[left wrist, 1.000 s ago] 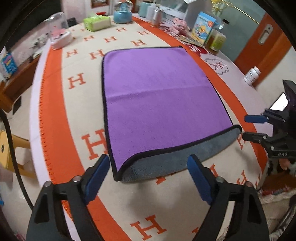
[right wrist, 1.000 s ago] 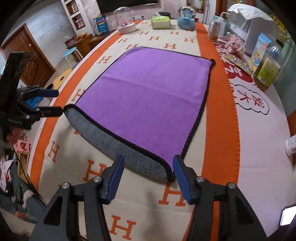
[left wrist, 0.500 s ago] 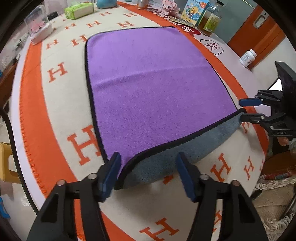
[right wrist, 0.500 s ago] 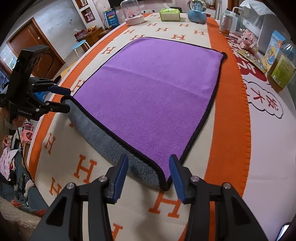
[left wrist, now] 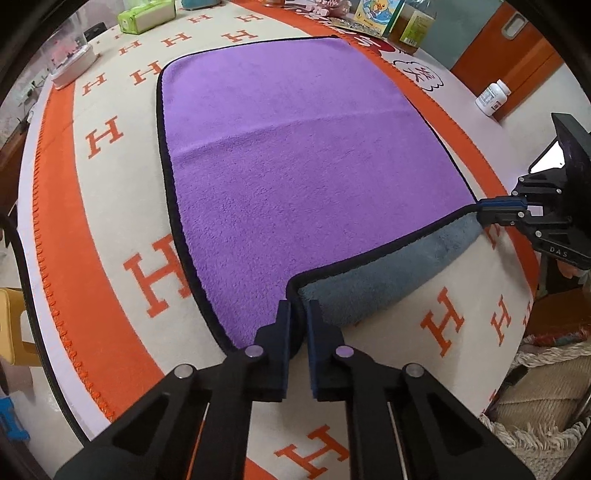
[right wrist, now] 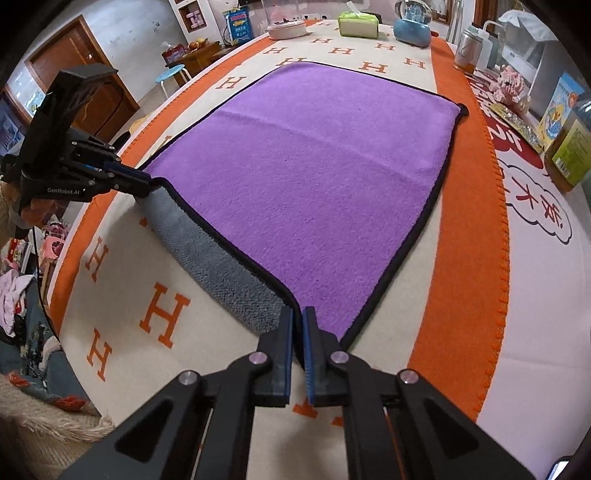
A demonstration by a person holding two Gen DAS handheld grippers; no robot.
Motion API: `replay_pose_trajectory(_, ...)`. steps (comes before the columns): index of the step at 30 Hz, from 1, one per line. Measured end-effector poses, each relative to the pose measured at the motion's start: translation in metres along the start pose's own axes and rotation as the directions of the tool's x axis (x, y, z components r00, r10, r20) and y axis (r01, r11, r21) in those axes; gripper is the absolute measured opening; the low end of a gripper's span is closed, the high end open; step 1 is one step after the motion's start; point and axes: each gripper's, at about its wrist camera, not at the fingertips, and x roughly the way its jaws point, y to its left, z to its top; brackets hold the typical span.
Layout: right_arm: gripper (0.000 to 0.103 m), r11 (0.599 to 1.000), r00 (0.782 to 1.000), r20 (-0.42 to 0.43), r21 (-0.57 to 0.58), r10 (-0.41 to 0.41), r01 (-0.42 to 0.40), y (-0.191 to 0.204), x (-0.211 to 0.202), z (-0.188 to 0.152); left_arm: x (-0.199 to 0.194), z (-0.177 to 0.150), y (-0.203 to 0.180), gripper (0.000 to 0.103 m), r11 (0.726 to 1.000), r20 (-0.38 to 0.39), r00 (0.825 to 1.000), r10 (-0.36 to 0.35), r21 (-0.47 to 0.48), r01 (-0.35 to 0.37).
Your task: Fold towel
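A purple towel (left wrist: 295,162) with a black hem and grey underside lies flat on the orange-and-cream H-patterned cloth; it also shows in the right wrist view (right wrist: 314,166). My left gripper (left wrist: 298,308) is shut on the towel's near left corner, lifted slightly so the grey underside (left wrist: 388,269) shows. My right gripper (right wrist: 297,314) is shut on the near right corner. Each gripper appears in the other's view, the right gripper (left wrist: 487,212) at the right edge and the left gripper (right wrist: 146,182) at the left edge, both pinching the hem.
At the table's far end stand a green tissue box (right wrist: 358,24), a blue globe (right wrist: 412,27) and a domed dish (right wrist: 286,27). Along the right side are boxes and bottles (right wrist: 569,151) and a white pill bottle (left wrist: 491,98). A stool (right wrist: 171,75) stands beyond the left edge.
Both grippers moved forward to the towel's near corners and closed on them. The near hem is now pinched and raised at both ends.
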Motion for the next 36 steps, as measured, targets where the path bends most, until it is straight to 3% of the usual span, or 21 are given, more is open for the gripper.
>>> replay_pose_trajectory(8, 0.005, 0.999, 0.999, 0.047, 0.051, 0.011, -0.014, -0.001, -0.013, 0.001, -0.014, -0.004, -0.003, 0.005, 0.999, 0.037, 0.999, 0.033, -0.027, -0.032)
replay_pose_trajectory(24, 0.004, 0.993, 0.995, 0.100, 0.118, 0.013, -0.025, -0.006, -0.025, 0.002, -0.032, -0.008, 0.013, 0.005, 0.995, 0.081, 0.996, 0.037, -0.092, -0.029)
replay_pose_trajectory(36, 0.004, 0.993, 0.995, 0.098, 0.113, 0.009, -0.020, -0.005, -0.024, 0.006, -0.018, -0.008, 0.008, 0.004, 0.997, 0.029, 0.997, 0.066, -0.041, -0.065)
